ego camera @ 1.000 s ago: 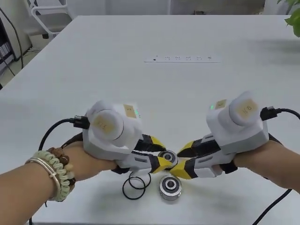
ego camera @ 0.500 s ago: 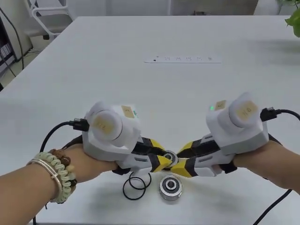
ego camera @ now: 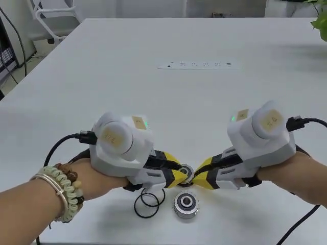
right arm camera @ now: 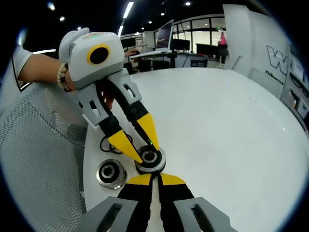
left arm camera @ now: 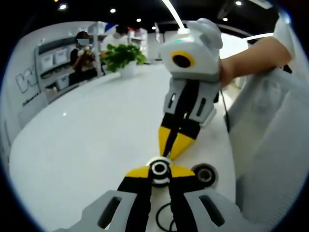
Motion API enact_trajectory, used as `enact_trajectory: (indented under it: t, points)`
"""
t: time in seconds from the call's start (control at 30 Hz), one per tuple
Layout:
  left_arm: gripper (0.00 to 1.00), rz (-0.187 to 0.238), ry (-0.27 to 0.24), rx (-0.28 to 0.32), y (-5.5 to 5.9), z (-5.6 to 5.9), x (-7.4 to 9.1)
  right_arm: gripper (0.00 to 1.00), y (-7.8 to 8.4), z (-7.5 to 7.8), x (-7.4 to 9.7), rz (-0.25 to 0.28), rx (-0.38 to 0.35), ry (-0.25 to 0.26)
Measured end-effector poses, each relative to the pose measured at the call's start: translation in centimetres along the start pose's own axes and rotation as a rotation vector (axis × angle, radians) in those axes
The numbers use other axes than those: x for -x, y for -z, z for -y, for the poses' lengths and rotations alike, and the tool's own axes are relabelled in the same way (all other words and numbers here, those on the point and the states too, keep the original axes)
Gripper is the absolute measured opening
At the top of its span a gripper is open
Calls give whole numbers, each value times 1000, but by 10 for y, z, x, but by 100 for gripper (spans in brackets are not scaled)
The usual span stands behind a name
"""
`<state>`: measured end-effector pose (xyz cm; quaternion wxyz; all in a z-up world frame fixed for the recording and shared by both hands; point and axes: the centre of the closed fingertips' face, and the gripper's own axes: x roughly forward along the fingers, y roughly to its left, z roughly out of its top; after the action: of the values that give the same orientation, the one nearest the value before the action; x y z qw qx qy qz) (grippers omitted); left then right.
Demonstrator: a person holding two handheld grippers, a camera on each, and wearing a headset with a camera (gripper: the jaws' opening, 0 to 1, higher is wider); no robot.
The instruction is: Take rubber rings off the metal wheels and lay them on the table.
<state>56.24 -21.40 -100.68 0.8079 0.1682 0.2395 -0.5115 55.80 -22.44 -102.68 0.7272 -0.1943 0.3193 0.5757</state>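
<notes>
The right gripper [right arm camera: 152, 180] has closed its jaws since a moment ago; before, they were spread wide. Now they are pressed together, with the yellow tips right at the edge of the small metal wheel [right arm camera: 150, 158]. I cannot tell if they nip the rubber ring on it.

The left gripper [ego camera: 178, 176] pinches this wheel from the other side, with one yellow tip on each side of it. The wheel sits between the two grippers, over the near part of the white table [ego camera: 168, 102]. The grippers point at each other and their tips almost meet.

A second wheel [ego camera: 185, 202] lies flat on the table, just in front of the held one and closer to the person. Two loose black rings [ego camera: 147, 202] lie on the table beside it, on its left, and they overlap.

The hand holding the left gripper has bead bracelets [ego camera: 60, 190] on its wrist. Far across the table lies a white power strip [ego camera: 198, 64]. In the left gripper view a green plant [left arm camera: 123, 54] stands at the far end of the table.
</notes>
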Motion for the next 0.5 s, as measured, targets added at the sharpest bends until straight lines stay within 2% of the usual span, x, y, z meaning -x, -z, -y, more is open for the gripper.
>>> enact_trajectory:
  t: [0.2, 0.3, 0.5]
  points:
    - [14, 2, -2, 3, 0, 0, 0, 0, 0, 1, -1, -16, 1, 14]
    - [14, 3, -4, 3, 0, 0, 0, 0, 0, 4, -1, -31, -143, 20]
    - [14, 4, -5, 2, 0, 0, 0, 0, -3, 8, 3, 30, -347, -11]
